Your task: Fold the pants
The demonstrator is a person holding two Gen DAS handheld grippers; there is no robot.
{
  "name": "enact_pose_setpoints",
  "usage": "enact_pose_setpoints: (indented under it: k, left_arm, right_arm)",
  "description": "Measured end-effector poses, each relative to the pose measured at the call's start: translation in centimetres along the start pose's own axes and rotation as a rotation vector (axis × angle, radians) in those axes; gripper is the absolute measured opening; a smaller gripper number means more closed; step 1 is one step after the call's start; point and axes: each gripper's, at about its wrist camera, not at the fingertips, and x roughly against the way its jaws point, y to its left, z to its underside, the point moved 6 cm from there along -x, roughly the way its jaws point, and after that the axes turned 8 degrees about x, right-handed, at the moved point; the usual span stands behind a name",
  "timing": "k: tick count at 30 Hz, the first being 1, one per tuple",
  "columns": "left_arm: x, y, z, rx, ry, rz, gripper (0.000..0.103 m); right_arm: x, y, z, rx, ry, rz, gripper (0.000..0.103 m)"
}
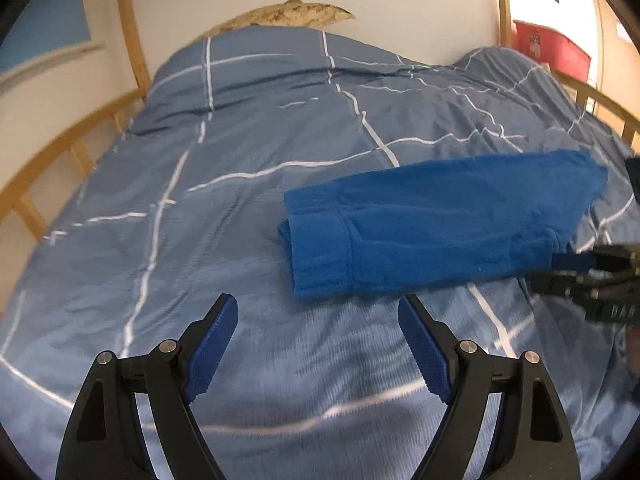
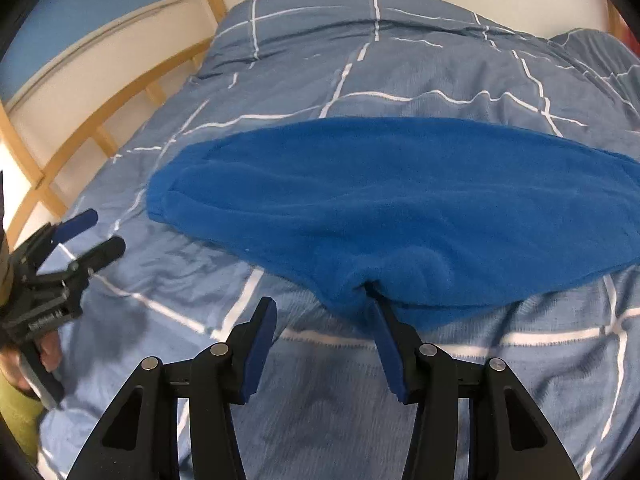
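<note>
The blue fleece pants (image 1: 432, 224) lie folded in a long strip on the bed; they fill the middle of the right wrist view (image 2: 400, 208). My left gripper (image 1: 318, 308) is open and empty, just short of the pants' near edge. It also shows at the left of the right wrist view (image 2: 102, 232). My right gripper (image 2: 324, 308) is open; its right finger (image 2: 386, 332) pokes under the pants' near edge. It shows at the right edge of the left wrist view (image 1: 576, 268).
The bed has a blue duvet with white grid lines (image 1: 240, 152) and a wooden rail (image 1: 48, 160) along the left. A patterned pillow (image 1: 296, 12) sits at the head. A red box (image 1: 548, 44) stands at the far right.
</note>
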Motion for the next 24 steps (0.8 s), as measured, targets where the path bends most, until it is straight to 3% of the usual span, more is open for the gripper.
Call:
enact_pose_setpoints:
  k: [3,7,11,14,16,21,24]
  left_arm:
    - [-1.4,-0.1,-0.4,-0.002,0.035,0.050,0.082]
    - [-2.8,-0.2,-0.7,-0.010,0.063,0.096,0.074]
    - [-3.6,-0.4,-0.6,-0.030,0.087,0.103,0.038]
    - [-3.4,-0.1,-0.6,-0.035,0.076,0.079,0.013]
    - [-3.0,0.0,-0.5,-0.024,0.080,0.096,0.010]
    - [-3.4,0.5,0.0,-0.021,0.111,0.066,0.008]
    - [-3.9,1.0,0.3,-0.018,0.135,0.028,0.007]
  right_arm:
    - [-0.6,0.2,0.0,0.004,-0.001,0.008,0.049]
    - [-0.5,0.1,0.1,-0.006,-0.018,0.008,0.045]
    - [-0.6,0.3,0.0,0.014,-0.030,0.028,0.037]
    - [-0.6,0.3,0.1,0.025,-0.035,0.036,0.020]
    - [-0.3,0.3,0.2,0.038,-0.040,0.050,0.013]
    - [0.6,1.5,1.0,0.106,-0.048,0.097,0.011]
    - [0.2,1.1,1.4,0.065,-0.023,0.090,0.011]
